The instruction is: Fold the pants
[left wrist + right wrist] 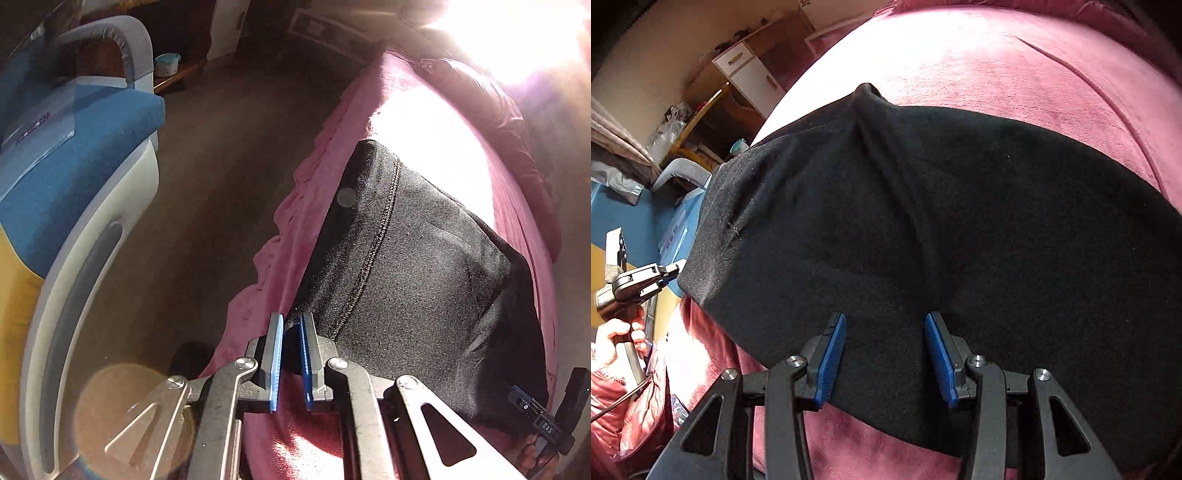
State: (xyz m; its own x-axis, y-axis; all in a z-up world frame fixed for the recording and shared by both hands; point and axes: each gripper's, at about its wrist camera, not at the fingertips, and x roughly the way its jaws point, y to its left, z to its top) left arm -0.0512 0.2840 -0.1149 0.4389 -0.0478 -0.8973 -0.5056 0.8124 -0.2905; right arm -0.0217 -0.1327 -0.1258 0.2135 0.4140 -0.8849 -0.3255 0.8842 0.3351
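Black pants (424, 258) lie folded on a maroon bed cover (314, 206), with a stitched seam running down them. My left gripper (291, 318) sits at their near left corner, its blue pads nearly together with a bit of black cloth pinched between them. The right wrist view shows the same gripper (674, 271) at the left corner of the pants (923, 203), held by a hand (613, 339). My right gripper (885, 317) hovers over the near edge of the pants with its blue pads wide apart and nothing pressed between them. The cover (997, 66) stretches beyond.
A blue and white chair (92, 147) stands left of the bed across a strip of brown floor (221, 147). A wooden cabinet with white drawers (750, 74) stands by the far wall. Strong sunlight (517, 29) washes out the far end of the bed.
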